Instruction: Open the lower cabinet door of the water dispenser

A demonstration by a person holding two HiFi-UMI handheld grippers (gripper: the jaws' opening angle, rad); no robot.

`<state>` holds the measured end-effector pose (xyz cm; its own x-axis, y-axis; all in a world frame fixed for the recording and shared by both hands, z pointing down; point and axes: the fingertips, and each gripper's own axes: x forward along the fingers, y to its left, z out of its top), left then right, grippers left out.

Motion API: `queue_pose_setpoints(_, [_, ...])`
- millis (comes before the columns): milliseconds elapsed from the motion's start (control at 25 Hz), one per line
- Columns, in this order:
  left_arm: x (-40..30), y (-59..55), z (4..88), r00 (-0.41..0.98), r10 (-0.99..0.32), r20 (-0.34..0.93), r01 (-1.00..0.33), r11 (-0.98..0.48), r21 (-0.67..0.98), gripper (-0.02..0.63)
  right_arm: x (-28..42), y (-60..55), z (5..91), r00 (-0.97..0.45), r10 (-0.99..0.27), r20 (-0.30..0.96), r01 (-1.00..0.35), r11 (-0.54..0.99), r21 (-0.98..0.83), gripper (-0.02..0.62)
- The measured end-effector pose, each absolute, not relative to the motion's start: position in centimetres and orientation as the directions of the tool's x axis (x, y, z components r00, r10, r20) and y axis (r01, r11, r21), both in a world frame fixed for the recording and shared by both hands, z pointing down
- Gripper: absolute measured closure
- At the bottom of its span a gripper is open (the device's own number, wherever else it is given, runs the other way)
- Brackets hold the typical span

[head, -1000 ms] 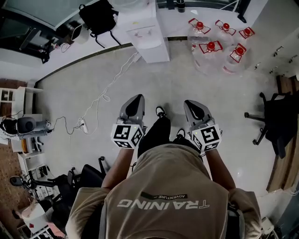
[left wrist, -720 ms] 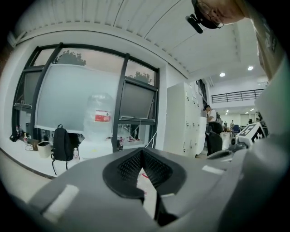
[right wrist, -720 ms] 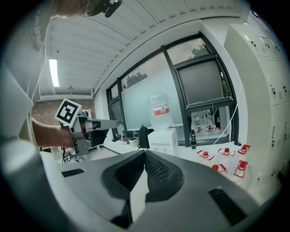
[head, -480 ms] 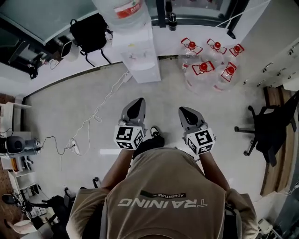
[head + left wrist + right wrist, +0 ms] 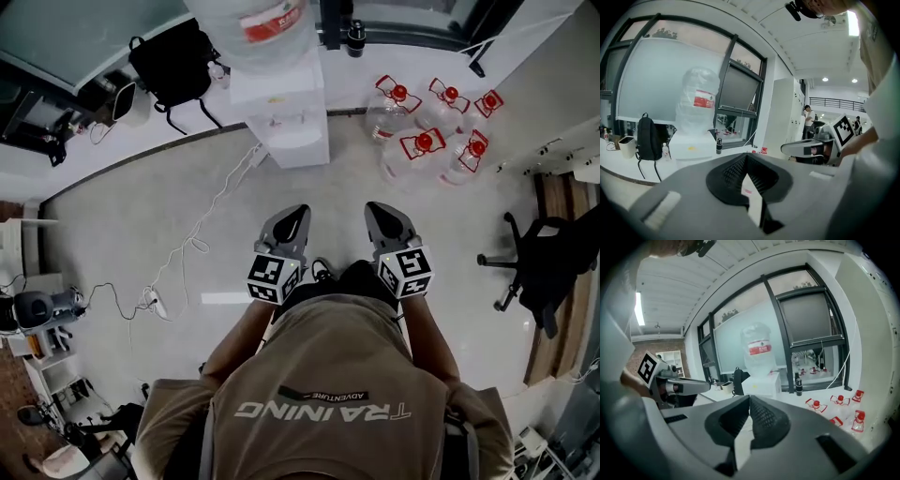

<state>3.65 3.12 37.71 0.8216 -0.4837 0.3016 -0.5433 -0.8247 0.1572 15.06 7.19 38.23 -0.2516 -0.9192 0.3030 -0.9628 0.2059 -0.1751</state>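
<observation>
The white water dispenser (image 5: 281, 112) stands against the far wall with a clear bottle (image 5: 248, 28) on top. From above, only its upper body and front edge show; the lower cabinet door is not plainly visible. My left gripper (image 5: 291, 217) and right gripper (image 5: 382, 214) are held side by side over the floor, well short of the dispenser, both shut and holding nothing. In the left gripper view the left gripper (image 5: 746, 157) points toward the dispenser (image 5: 693, 145), whose lower part is hidden behind the gripper body. In the right gripper view the right gripper (image 5: 750, 398) points just left of the dispenser (image 5: 761, 383).
Several water jugs with red caps (image 5: 431, 141) stand on the floor right of the dispenser. A black backpack (image 5: 173, 56) leans at its left. A white cable and power strip (image 5: 155, 302) trail across the floor. An office chair (image 5: 544, 272) is at the right.
The dispenser and jugs have drawn closer in the head view as the person walked forward. Both grippers travelled along with the person, still shut and side by side.
</observation>
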Motion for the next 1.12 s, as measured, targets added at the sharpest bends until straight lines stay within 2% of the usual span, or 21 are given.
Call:
queue_pose_setpoints(200, [5.4,-1.3,39.0,0.812,-0.483,0.327,-0.548,-0.824,0.142,0.617,16.8,1.8,44.7,-0.287,-0.865,0.412,-0.954,0.217,-0.209,0.586])
queue_pose_setpoints(480, [9.4,-7.7,39.5,0.789,-0.508,0.345,-0.572,-0.813,0.110,0.617,21.2,-8.0,51.4,-0.294,-0.855,0.427,-0.954,0.237,-0.183,0.586])
queue_pose_setpoints(680, [13.2,-12.7,40.1,0.805,-0.503,0.315,-0.573,-0.795,0.196,0.617,23.2,-13.2,56.9,-0.340,-0.799,0.496,-0.940,0.289,-0.180,0.586])
queue_pose_setpoints(840, [16.0,-15.7,43.9,0.783,-0.520,0.341,-0.596,-0.783,0.177,0.617,24.1,-17.2,62.6,-0.367,-0.749,0.552,-0.930,0.294,-0.219,0.586])
queue_pose_setpoints(1120, [16.7,-18.3,55.3,0.750,-0.511,0.420,-0.636,-0.731,0.246,0.618,23.5,-22.5,76.0,-0.398,-0.671,0.626,-0.917,0.316,-0.244,0.586])
